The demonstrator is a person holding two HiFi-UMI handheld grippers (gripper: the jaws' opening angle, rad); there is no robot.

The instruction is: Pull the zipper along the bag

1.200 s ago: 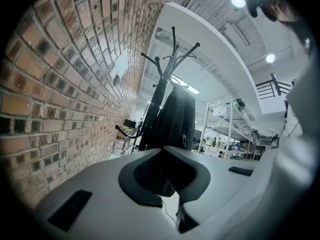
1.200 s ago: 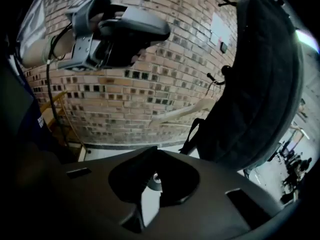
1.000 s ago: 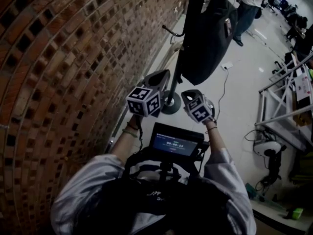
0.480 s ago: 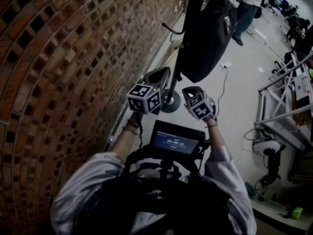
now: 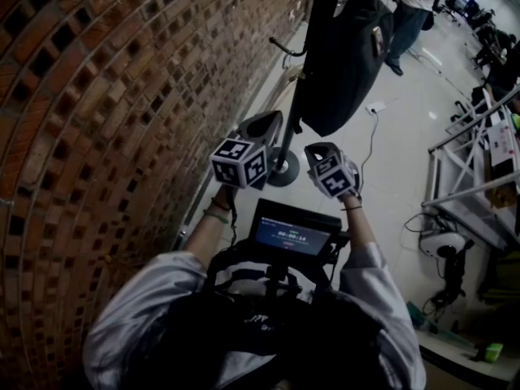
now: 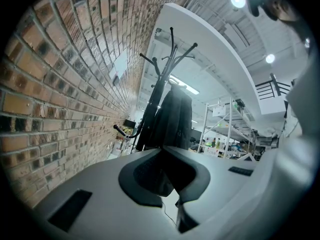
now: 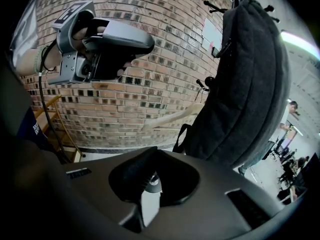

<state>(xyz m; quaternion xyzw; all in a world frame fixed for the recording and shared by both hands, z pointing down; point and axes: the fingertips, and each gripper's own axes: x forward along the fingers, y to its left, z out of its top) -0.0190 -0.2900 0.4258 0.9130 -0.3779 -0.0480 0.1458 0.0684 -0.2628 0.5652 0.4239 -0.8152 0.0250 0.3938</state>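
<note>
Brick wall [image 5: 97, 96] flanks the bag [image 5: 345, 63], hanging well ahead of the left gripper [image 5: 264, 125] and right gripper [image 5: 319, 154], jaws closed, empty.

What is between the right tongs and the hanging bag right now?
Nothing but air: in the head view only bare floor shows between the right tongs and the bag.

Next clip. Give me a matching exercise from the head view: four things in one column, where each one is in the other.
Things:
1 backpack
2 brick wall
3 lit screen
4 standing person

Places:
A far off, top right
B nearest the camera, low centre
C hanging on the coat rack
D along the whole left side

Pairs: 1-C; 2-D; 3-B; 4-A
</note>
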